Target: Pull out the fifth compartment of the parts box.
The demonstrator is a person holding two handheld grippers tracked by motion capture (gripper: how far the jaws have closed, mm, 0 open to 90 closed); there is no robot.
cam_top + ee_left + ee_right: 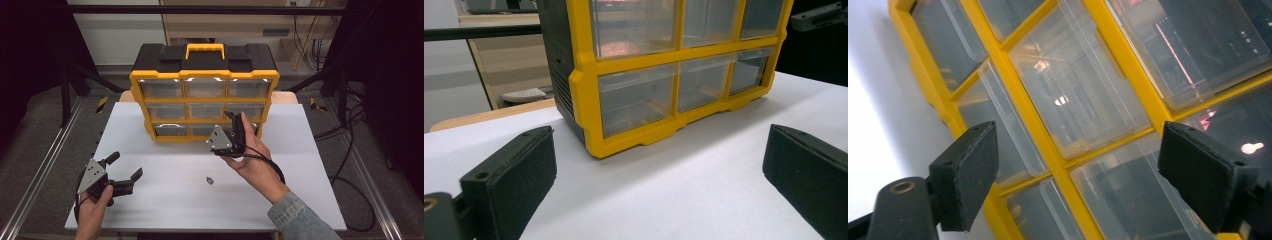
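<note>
A yellow-and-black drawer cabinet [205,90] with clear plastic drawers stands at the back of the white table [165,200]. My right gripper [238,125] is held close against the cabinet's lower right front, tilted. In the right gripper view its jaws [1078,150] stand apart in front of the clear drawers [1078,90], with no pad pressing on anything. My left gripper [125,165] rests near the table's front left, open and empty. Its view looks across the table at the cabinet's lower left corner [591,145].
A small dark part [210,180] lies on the table between the two hands. Black frame posts and cables stand beside the table on both sides. A wooden cupboard [240,25] is behind the cabinet.
</note>
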